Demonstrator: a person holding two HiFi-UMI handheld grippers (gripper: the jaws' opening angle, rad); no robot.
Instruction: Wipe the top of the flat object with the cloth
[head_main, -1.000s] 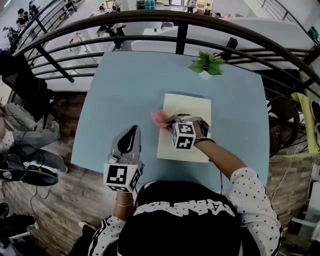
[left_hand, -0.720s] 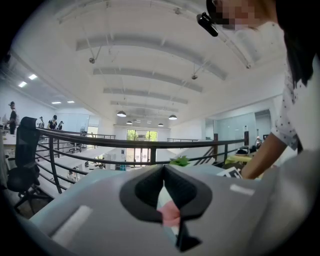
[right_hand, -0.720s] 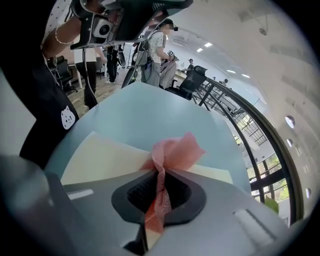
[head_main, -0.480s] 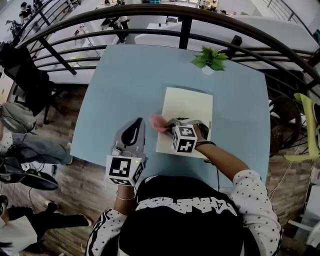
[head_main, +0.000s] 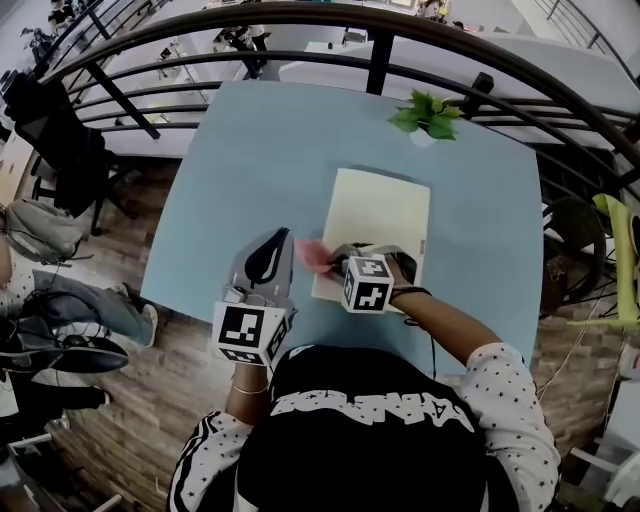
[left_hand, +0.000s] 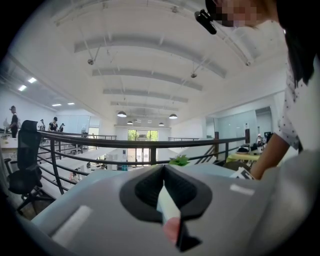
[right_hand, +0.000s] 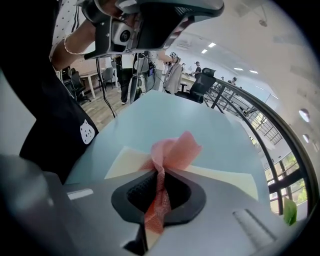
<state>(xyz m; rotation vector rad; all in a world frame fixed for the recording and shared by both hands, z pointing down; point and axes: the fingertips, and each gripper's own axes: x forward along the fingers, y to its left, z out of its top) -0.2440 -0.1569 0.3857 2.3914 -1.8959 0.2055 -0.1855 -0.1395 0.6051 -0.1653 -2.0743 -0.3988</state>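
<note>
Cloth (right_hand: 172, 150) of pink colour is pinched between the jaws of the right gripper (right_hand: 160, 176). In the right gripper view a twisted strip of it is seen running down between the two pads, and a loose bunch stands out in front of the tips.

The bunch is found at the left long edge of the sheet (head_main: 378, 225), a flat cream rectangle that is laid on the blue table (head_main: 250, 150). In the head view the cloth is placed at about 8 o'clock on the sheet, partly over the sheet and partly over the table beside it. The right gripper is brought in from 4 o'clock, across the near part of the sheet, and its marker cube is seen above the near edge.

The jaws of the left gripper (head_main: 270, 248) are pressed together, as is shown in the left gripper view. This gripper is held at 8 o'clock from the cloth, just beside it, over the near left part of the table.

A small green plant (head_main: 428, 113) is seen at 1 o'clock from the sheet, at the far edge of the table. A dark curved railing (head_main: 380, 60) is seen behind the table, and a black chair (head_main: 60, 150) at 10 o'clock on the wooden floor (head_main: 150, 340).
</note>
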